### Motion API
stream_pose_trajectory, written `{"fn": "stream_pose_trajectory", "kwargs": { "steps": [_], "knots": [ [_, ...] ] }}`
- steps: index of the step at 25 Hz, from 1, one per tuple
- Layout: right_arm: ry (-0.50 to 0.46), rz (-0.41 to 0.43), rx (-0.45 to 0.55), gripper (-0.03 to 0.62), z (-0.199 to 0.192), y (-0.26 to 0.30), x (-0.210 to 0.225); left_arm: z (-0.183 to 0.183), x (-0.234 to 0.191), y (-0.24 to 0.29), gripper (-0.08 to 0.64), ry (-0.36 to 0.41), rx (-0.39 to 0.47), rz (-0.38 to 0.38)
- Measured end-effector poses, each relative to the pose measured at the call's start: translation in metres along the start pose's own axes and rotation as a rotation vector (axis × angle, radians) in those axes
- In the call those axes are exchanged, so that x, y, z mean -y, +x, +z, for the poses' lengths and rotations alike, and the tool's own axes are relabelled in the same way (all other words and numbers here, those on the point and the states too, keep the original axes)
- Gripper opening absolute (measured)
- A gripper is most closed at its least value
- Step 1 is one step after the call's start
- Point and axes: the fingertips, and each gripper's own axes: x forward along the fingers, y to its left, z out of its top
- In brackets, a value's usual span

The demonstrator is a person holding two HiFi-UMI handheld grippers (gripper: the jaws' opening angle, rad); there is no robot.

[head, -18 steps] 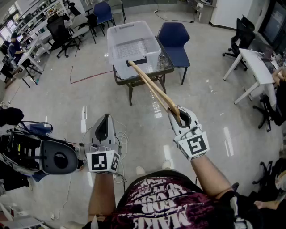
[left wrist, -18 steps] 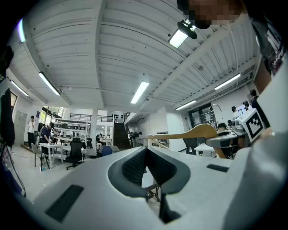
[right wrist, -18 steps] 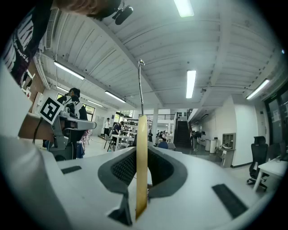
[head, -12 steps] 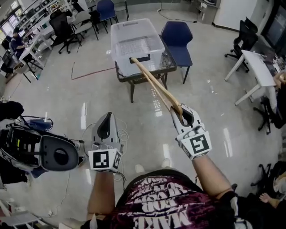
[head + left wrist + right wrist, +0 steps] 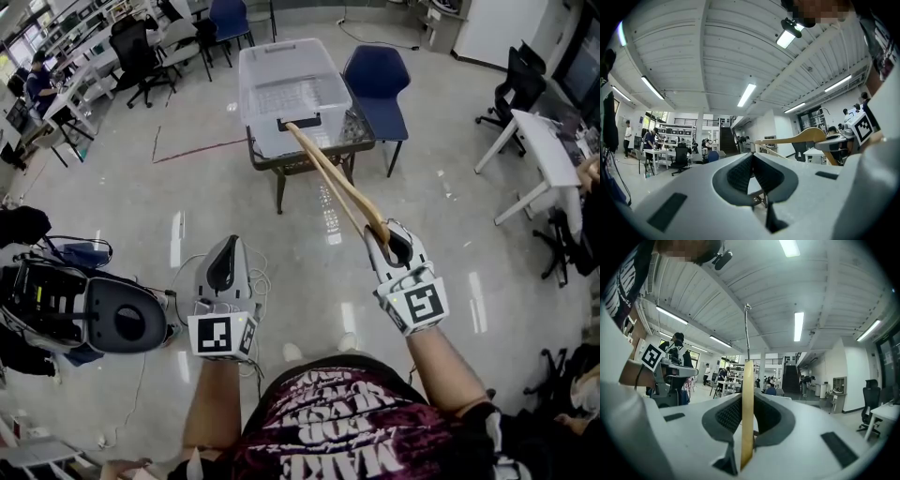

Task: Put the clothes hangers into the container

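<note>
Head view, going left to right: one bulky grey machine (image 5: 112,323) sits on the floor at the far left with cables around it. Next comes the left gripper (image 5: 226,248), held out level over the floor. Its own view shows the two jaws pressed together at the tips with nothing between them, so it's carrying zip.

Further ahead there's one clear plastic container (image 5: 251,112) sitting on one small glass-topped table (image 5: 361,141). One wooden clothes hanger (image 5: 333,183) runs as a long diagonal from there back to the right gripper (image 5: 386,242). In the picture its far end lines up with the container's near wall, but I can't tell if it actually reaches it.

The right gripper view shows the hanger edge-on, standing upright between the jaws. Both pads are pinching the wood, and the metal hook (image 5: 746,329) sticks straight up above it.

Just right of the table is one blue chair (image 5: 377,80). Past that, one white desk (image 5: 544,141) stands near the right edge.
</note>
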Motion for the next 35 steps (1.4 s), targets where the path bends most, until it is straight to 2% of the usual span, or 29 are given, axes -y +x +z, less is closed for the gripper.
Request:
{"fn": "stream_pose_trajectory", "kwargs": {
  "steps": [11, 25, 30, 35],
  "knots": [
    [0.003, 0.003, 0.001, 0.06, -0.004, 0.004, 0.01, -0.005, 0.007, 0.015, 0.005, 0.008, -0.014, -0.011],
    [0.02, 0.038, 0.019, 0.06, -0.01, -0.003, 0.045, -0.007, 0.034, 0.035, 0.005, 0.023, -0.013, 0.044],
    [0.03, 0.041, 0.022, 0.06, -0.01, 0.0, 0.062, -0.008, 0.049, 0.044, 0.005, 0.05, -0.022, 0.039],
    [0.049, 0.031, 0.018, 0.06, -0.018, 0.022, 0.064, -0.019, 0.03, 0.061, 0.005, 0.054, -0.045, 0.034]
  ]
}}
